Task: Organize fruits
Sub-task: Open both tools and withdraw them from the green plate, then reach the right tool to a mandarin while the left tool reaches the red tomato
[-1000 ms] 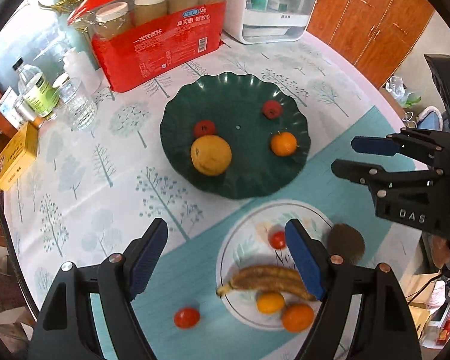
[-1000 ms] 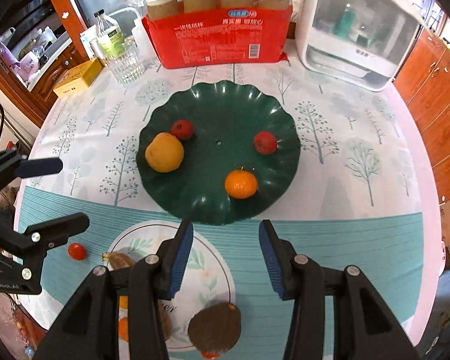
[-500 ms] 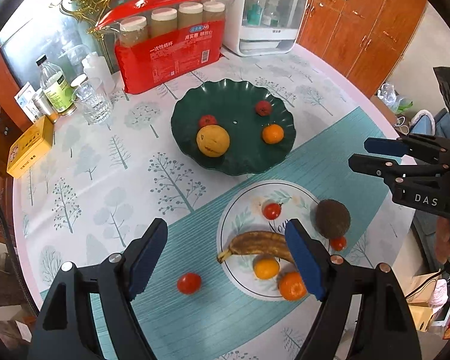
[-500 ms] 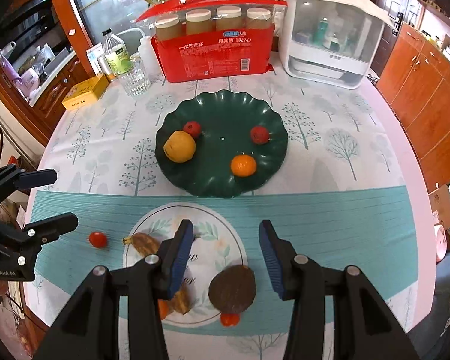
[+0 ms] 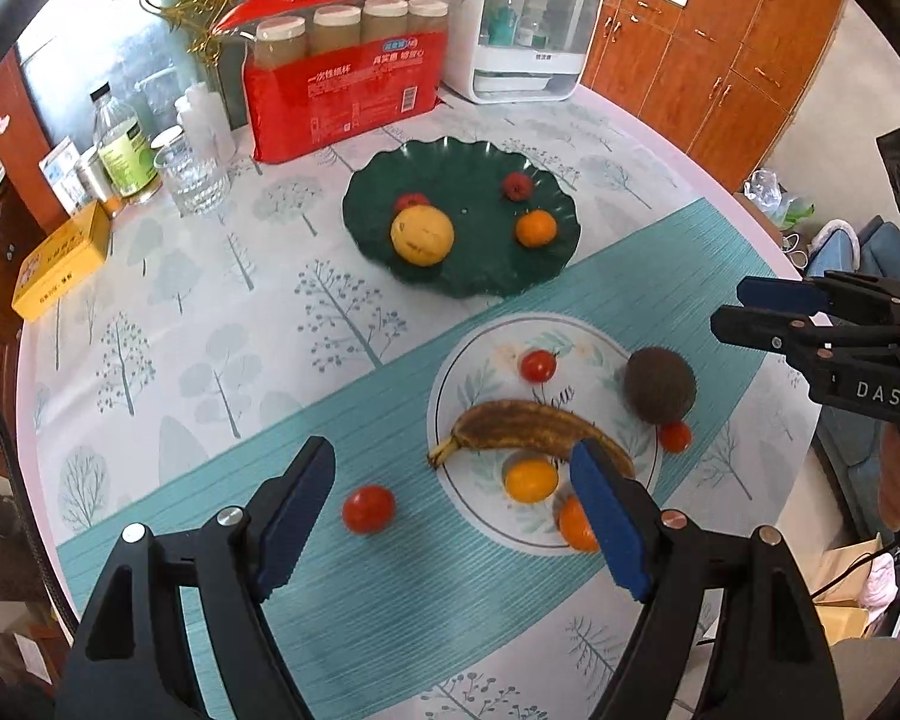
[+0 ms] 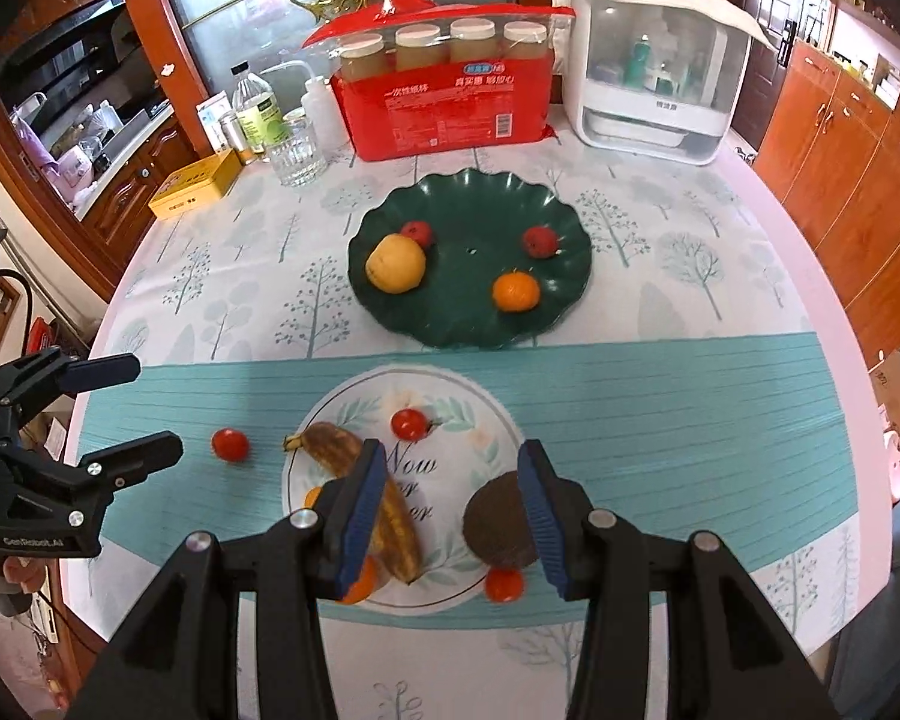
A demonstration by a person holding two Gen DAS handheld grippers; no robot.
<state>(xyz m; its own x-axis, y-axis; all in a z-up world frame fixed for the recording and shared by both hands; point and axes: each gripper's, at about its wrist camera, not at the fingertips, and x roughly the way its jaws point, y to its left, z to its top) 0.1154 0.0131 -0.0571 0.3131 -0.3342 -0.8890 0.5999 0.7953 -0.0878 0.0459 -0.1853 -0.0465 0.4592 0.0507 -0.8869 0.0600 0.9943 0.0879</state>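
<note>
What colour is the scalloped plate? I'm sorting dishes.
Dark green; the scalloped plate shows best in the right wrist view.

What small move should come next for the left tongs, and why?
Probably lower the left tongs over the small red tomato on the teal table runner. It lies loose outside the white floral plate, closest to these open, empty tongs, while the other fruits already sit on plates.

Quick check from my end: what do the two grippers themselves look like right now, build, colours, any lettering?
Both are black plastic frames with silver screw heads. The left gripper and right gripper each have two fingers faced with ribbed blue pads. White lettering reads "DAS" on the right one's side and "GenRobot.AI" on the left one's. A black cable runs beside the left one.
</note>
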